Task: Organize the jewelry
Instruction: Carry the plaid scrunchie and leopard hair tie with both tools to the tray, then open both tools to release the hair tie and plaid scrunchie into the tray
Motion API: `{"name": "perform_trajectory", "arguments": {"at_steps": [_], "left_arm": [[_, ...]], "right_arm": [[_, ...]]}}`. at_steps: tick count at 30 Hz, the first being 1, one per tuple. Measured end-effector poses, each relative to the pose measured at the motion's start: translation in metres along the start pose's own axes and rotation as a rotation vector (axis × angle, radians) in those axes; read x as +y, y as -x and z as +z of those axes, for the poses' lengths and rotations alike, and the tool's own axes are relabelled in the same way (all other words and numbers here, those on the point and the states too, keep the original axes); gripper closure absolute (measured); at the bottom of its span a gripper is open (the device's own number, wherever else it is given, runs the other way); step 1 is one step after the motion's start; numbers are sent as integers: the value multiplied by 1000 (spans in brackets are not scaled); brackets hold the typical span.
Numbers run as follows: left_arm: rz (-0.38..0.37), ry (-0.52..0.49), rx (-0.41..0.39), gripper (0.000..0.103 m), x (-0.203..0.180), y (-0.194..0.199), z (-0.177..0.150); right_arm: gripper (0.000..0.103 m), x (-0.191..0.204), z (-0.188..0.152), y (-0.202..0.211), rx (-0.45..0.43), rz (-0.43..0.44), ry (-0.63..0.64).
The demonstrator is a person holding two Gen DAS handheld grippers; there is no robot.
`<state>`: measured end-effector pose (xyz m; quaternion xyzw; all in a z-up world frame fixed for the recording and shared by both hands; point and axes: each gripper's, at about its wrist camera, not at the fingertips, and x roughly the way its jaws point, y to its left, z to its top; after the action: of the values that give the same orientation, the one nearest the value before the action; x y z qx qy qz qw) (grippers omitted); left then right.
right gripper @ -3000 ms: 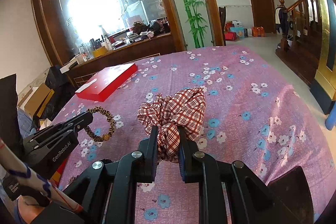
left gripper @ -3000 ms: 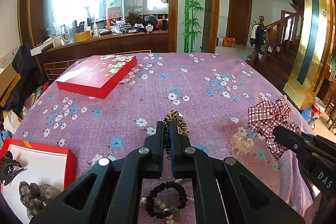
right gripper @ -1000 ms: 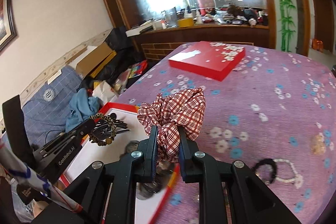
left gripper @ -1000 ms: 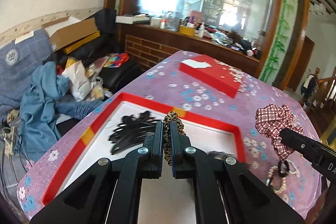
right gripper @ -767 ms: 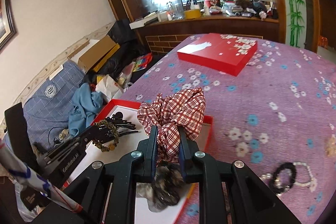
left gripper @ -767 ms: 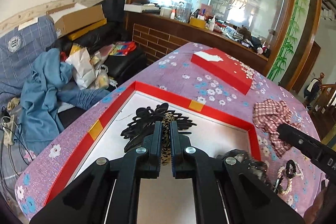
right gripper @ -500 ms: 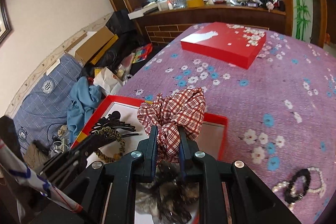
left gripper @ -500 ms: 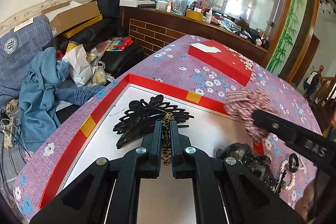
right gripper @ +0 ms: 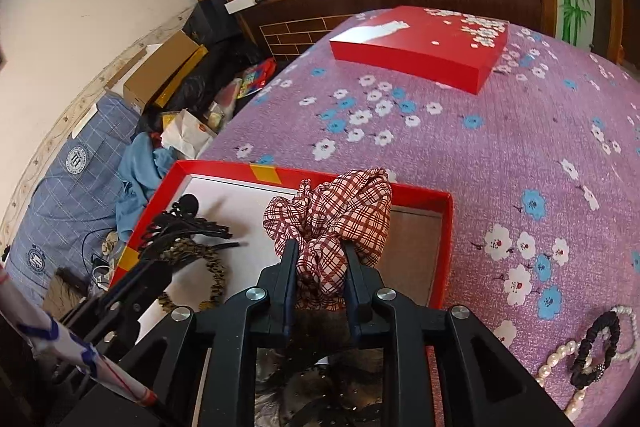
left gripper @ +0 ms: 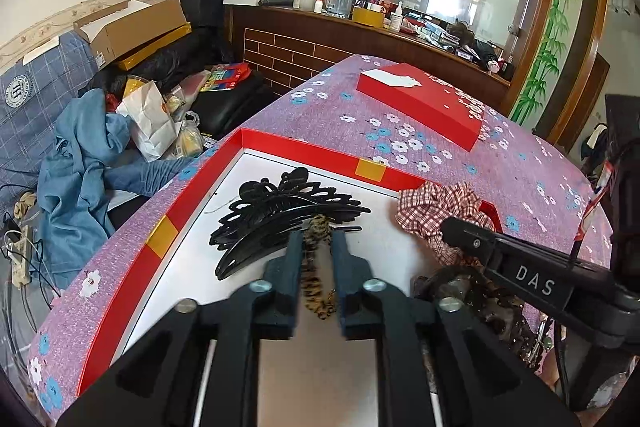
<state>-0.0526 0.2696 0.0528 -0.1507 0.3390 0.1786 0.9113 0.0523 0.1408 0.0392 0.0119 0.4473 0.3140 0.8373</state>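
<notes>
An open red box [left gripper: 294, 146] with a white floor lies on the purple flowered cloth; it also shows in the right wrist view [right gripper: 224, 169]. A black hair claw [left gripper: 280, 211] lies inside it. My left gripper [left gripper: 316, 241] has opened over the box, and the leopard-print scrunchie [left gripper: 316, 279] hangs loose between its fingers, next to the claw. The scrunchie [right gripper: 212, 263] rests on the box floor in the right wrist view. My right gripper [right gripper: 320, 255] is shut on a red plaid scrunchie [right gripper: 336, 215] and holds it over the box's right part. A dark lacy hair piece [left gripper: 480, 295] lies under it.
The box's red lid [right gripper: 424, 43] lies farther back on the cloth. A black hair tie and a pearl bracelet [right gripper: 596, 351] lie on the cloth to the right of the box. Clothes, bags and cardboard boxes [left gripper: 132, 31] crowd the floor on the left.
Both grippers swung from the table's middle to the red box and lowered into it. The left jaws have opened, letting go of the leopard scrunchie. The right gripper still holds the plaid scrunchie.
</notes>
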Motion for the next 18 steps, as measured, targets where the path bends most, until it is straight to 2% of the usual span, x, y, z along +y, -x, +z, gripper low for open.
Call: {"name": "perform_trajectory", "arguments": {"at_steps": [2,6,8,9,11,16,18], "left_arm": [[1,5,-6,70,2,2,1],[6,6,-7,70,2,2,2],[6,8,-8,68,3,3,2],[6,9,-8,64,3,3,2],[11,11,-14,59,4,4,2],[20,12,-20,57,4,8,1],[22,13,-22,50,4,8,1]], "right_arm": [[77,-2,0,0,4,0,-5],[59,-3,-1,2,2,-3,-9],[54,-4,-1,6,-5,-1,-11],[52,-3,-1,8,-8,3,-12],[51,-3,-1,13,-19,4,-15],[51,-1,0,30,-61,13,-12],[50,-2,0,39,-77,25,-17]]}}
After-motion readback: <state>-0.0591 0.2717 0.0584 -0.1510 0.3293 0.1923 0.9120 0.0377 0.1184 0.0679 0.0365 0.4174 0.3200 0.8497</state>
